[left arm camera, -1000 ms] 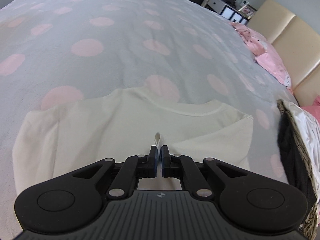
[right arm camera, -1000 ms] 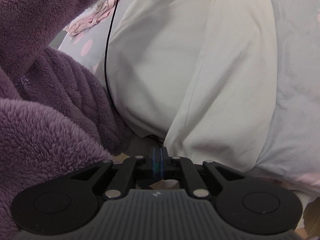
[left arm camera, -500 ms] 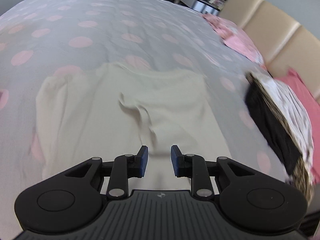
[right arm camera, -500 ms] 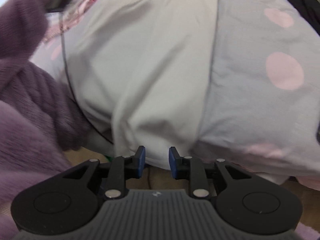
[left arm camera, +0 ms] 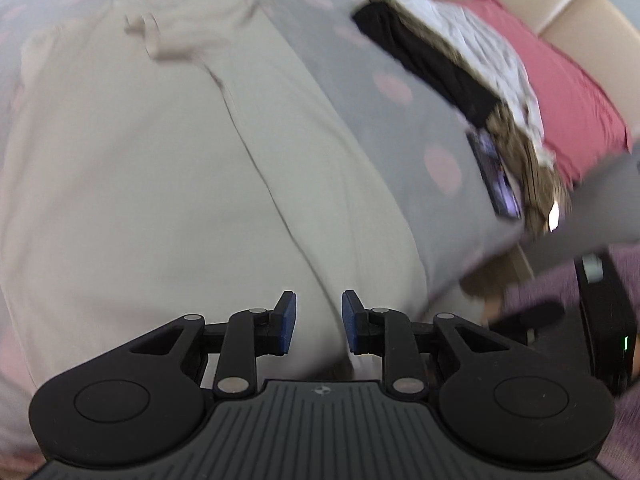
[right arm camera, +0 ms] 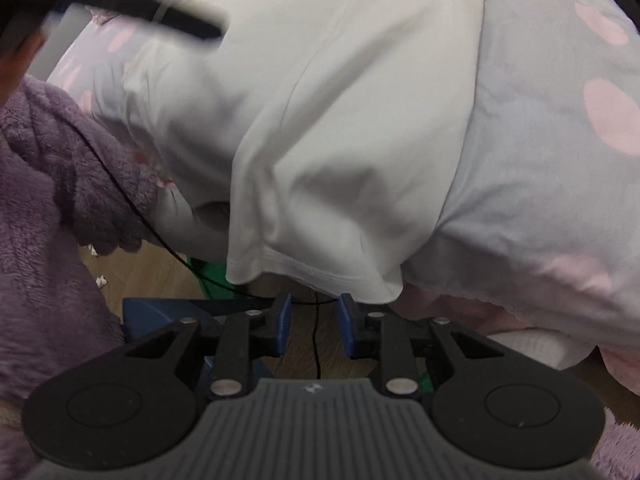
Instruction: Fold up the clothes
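Shirt (left arm camera: 140, 168) lies spread on the bed (left arm camera: 360, 92), hem hanging over the near edge (right arm camera: 312, 276); a long lengthwise crease (left arm camera: 260, 168) runs up it toward a bunched bit of fabric near the collar end (left arm camera: 176, 36). Right part of the shirt looks laid over the rest, so probably one side fold is in; blur makes it hard to confirm.

Left gripper (left arm camera: 316, 322): fingers apart, nothing between them, hovering over the near part of the shirt by the crease. Right gripper (right arm camera: 312, 322): fingers apart too, empty, sitting just below the hem at the near edge, floor visible through the gap.

Clothes pile (left arm camera: 472, 68) sits at the right side of the bed near the headboard, well apart from the shirt. Purple sleeve (right arm camera: 60, 184) at the near edge, left of the shirt in the right wrist view.

Step, as a guess: between grasps, both grippers lined up at the hem end. Scene fits either re-gripping for a further fold or just having let go after one. Any next pinch needs both layers at the hem caught together, and the bunched bit flattened, else the fold goes lumpy.
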`<state>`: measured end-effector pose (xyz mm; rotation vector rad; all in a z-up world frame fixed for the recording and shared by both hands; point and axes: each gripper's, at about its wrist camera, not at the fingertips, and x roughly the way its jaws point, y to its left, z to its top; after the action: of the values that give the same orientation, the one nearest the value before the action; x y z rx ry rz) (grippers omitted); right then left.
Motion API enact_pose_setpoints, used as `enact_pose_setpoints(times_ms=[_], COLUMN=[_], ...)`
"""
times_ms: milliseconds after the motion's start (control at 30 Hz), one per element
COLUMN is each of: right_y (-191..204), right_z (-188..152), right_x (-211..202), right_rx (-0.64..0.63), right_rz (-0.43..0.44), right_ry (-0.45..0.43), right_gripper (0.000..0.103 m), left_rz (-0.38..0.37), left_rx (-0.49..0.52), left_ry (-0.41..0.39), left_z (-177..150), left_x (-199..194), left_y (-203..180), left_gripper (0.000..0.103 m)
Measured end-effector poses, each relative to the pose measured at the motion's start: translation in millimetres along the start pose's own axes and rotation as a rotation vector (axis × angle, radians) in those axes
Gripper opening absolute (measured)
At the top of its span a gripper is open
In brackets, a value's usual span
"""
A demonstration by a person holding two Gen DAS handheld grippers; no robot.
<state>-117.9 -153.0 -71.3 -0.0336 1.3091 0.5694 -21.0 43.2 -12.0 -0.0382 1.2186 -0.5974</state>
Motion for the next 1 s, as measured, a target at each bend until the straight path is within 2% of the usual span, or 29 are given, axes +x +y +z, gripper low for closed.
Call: enact_pose_setpoints(times_ms=[133, 233, 333, 467, 500, 567, 633, 700, 867, 1000], right_y=[-6, -12, -14, -19, -21, -28, -37, -41, -28, -40], right_z=[-3, -4, -5, -6, -6, -5, -3, 0, 7, 12], right_x=[6, 6, 3, 1, 2, 3, 3, 3, 12, 25], right_rx=[0.048, 0.087, 0.104, 0.131, 0.141, 0.166, 0.178, 0.156, -0.016, 0.017], right_rz=[0.034, 0.011, 0.005, -0.009, -0.017, -0.059, -0.108, -0.119, -0.144, -0.113], right_ry=[0.018, 0.027, 0.013, 0.005, 0.009, 0.011, -0.002, -0.013, -0.054, -0.066], right_gripper=[0.029, 0.029, 0.03, 0.037, 0.037, 0.037, 0.037, 0.037, 0.037, 0.039], left_rz=[0.005, 0.031, 0.074, 0.112, 0.119, 0.135, 0.108, 0.099, 0.084, 0.094], left_rx=[-0.013, -0.013, -0.022, -0.023, -0.019, -0.028, -0.076, -0.097, -0.102, -0.119], left_ry=[0.094, 0.136, 0.155, 0.184, 0.197, 0.229, 0.244, 0.238, 0.253, 0.273], left_z=[-40, -58, -64, -67, -69, -71, -71, -71, -72, -71], left_x=[19, 36, 53, 78, 84, 95, 96, 92, 91, 96], left_y=[-20, -33, -43, -49, -47, -40, -28, -18, -10, -2], left_gripper=[0.022, 0.022, 0.022, 0.022, 0.02, 0.007, 0.003, 0.002, 0.001, 0.001])
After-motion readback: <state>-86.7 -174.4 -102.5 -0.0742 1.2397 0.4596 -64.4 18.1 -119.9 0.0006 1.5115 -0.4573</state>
